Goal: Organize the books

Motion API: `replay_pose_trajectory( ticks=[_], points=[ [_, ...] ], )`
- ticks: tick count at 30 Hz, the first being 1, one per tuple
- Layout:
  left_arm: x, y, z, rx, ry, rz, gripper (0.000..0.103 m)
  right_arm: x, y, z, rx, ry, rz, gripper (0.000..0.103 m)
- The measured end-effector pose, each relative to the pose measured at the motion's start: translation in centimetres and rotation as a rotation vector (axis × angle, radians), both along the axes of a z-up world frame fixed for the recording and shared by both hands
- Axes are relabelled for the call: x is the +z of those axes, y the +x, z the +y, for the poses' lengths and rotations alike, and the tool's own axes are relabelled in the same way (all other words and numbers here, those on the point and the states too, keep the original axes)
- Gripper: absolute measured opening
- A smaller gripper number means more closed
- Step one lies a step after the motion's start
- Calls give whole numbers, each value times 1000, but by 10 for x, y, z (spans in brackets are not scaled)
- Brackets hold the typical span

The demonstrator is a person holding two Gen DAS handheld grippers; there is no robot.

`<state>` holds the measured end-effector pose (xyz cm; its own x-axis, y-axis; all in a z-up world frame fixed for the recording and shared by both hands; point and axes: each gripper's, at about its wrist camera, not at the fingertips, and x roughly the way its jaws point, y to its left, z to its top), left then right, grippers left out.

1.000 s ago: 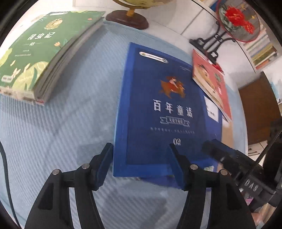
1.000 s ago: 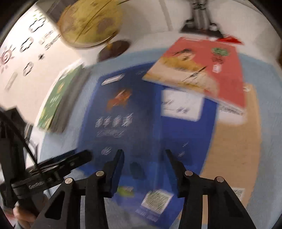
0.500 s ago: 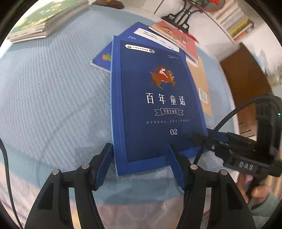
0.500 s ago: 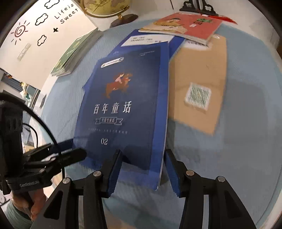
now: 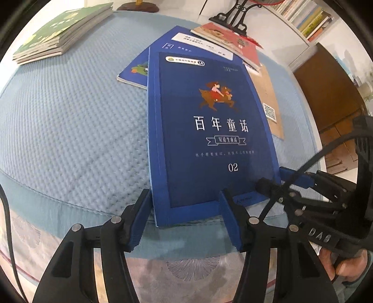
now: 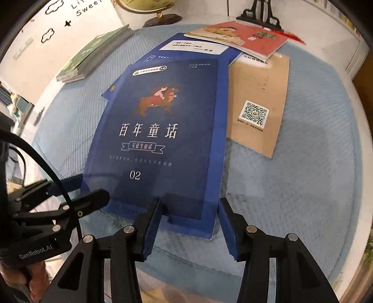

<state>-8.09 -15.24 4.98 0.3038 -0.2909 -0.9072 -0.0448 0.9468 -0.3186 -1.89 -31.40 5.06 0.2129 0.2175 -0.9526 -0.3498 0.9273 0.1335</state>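
Note:
A dark blue book [image 5: 209, 130] marked 02 lies flat, its near end reaching the front edge of the light blue tablecloth [image 5: 70, 116]. My left gripper [image 5: 184, 198] straddles the book's near left corner. One finger is beside the spine, the other rests over the cover, and the jaws are closing slightly. My right gripper [image 6: 190, 202] straddles the near right corner of the same book [image 6: 158, 130] in the same way. Neither pair of pads pinches the book. Each gripper also shows in the other view: the right gripper [image 5: 275, 179] and the left gripper [image 6: 86, 186].
The far end of the 02 book rests on a second blue book [image 6: 186, 44]. A red book [image 6: 244, 37] and a tan book with a QR code [image 6: 258, 98] lie to the right. A green stack [image 5: 58, 32] sits far left. A globe base [image 6: 163, 17] and a black stand [image 6: 261, 14] stand behind.
Both grippers and the 02 book have come toward the table's near edge, and the book has slid partly off the blue book beneath it. Over the last half second little has moved.

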Motion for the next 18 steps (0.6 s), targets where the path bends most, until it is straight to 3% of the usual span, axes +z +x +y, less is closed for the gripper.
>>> replay_pose_trajectory(
  ticks=[2, 6, 7, 13, 18],
  points=[
    [0, -4, 6, 27, -85, -7, 55, 2, -6, 3, 1, -31, -6, 48],
    [-2, -20, 34, 126, -341, -13, 55, 1, -14, -1, 0, -25, 10, 48],
    [-3, -21, 37, 142, -367, -12, 55, -1, -16, -3, -16, -10, 25, 48],
    [-13, -23, 40, 227, -380, 15, 55, -1, -23, 6, 3, -22, 23, 49],
    [-12, -22, 36, 186, -324, 25, 55, -1, -30, -3, -23, 7, 25, 47]
  ],
)
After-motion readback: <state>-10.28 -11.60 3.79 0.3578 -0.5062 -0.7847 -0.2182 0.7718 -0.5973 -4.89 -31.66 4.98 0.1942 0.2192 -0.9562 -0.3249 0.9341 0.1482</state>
